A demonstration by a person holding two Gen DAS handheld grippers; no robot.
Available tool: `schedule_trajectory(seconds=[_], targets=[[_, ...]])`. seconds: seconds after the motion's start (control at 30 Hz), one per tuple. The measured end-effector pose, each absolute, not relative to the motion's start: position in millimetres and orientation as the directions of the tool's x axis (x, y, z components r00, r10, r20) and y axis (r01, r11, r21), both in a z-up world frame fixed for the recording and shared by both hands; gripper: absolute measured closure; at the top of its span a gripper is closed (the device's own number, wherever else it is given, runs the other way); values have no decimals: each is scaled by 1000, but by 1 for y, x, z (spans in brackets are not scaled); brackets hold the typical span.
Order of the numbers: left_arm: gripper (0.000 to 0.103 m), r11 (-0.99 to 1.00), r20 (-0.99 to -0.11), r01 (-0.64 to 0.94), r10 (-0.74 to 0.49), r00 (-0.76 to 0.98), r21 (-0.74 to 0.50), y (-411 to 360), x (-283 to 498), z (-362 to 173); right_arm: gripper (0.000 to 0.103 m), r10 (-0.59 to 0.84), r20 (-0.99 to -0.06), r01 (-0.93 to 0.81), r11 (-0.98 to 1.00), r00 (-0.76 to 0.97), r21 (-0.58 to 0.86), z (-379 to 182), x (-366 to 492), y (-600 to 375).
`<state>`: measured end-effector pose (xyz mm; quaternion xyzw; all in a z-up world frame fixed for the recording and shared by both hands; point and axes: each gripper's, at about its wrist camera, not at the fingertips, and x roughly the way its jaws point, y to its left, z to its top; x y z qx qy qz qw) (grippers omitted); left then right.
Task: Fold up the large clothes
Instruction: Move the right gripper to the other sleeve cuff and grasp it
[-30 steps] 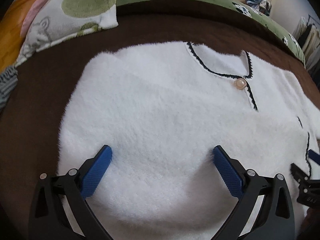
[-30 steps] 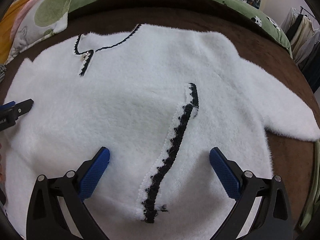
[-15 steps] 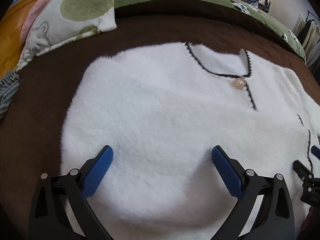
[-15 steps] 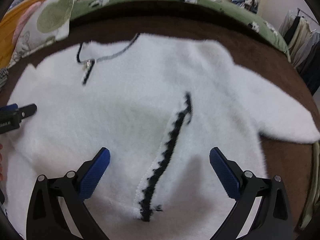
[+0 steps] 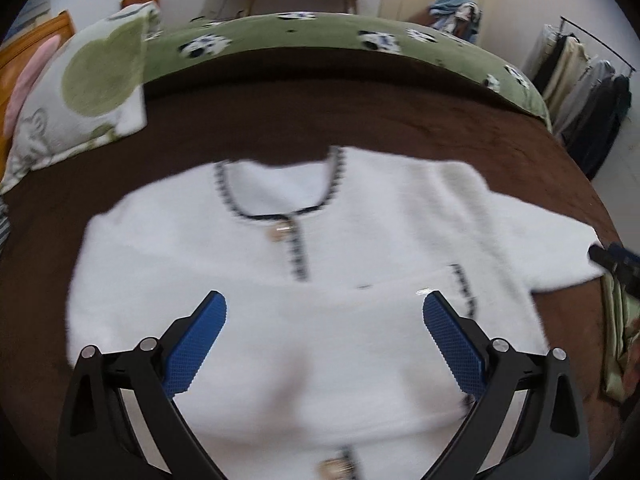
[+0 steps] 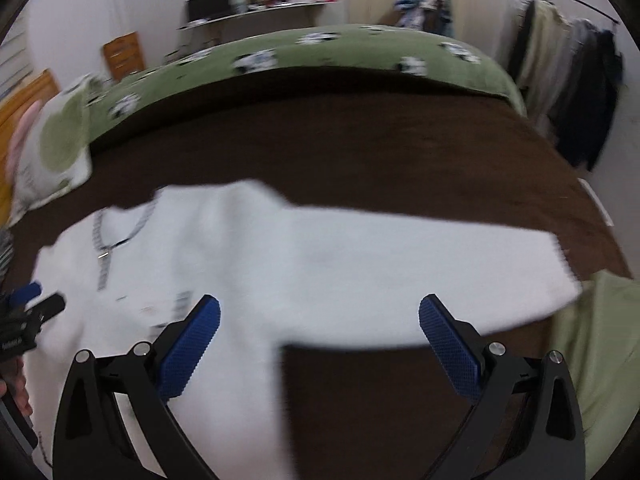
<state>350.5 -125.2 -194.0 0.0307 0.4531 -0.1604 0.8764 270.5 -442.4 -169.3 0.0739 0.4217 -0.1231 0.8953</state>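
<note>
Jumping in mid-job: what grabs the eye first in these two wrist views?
The fluffy white cardigan with black trim, spread flat across the brown blanket, fills both views; one sleeve stretches toward the right edge. The left hand-held gripper and the right hand-held gripper both hang open above it, gripping nothing. A green cow-print quilt lines the far side.
</note>
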Motion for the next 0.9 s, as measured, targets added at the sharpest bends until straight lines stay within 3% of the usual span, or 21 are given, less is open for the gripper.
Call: schedule_trajectory(seconds=[0.37, 0.53, 0.73, 0.9], targets=[[6, 928, -845, 363, -261, 466, -86, -228, 355, -244, 5, -275, -806, 462, 887, 524, -3, -199, 249, -609], [6, 928, -862, 373, -199, 467, -12, -246, 353, -274, 5, -282, -835, 513, 858, 472, 1, -215, 235, -659], [6, 924, -843, 383, -208, 496, -3, -243, 350, -277, 5, -133, -850, 577, 786, 510, 224, -240, 215, -713], [6, 924, -837, 383, -200, 509, 11, -247, 348, -280, 5, -110, -859, 590, 769, 501, 246, -250, 227, -722]])
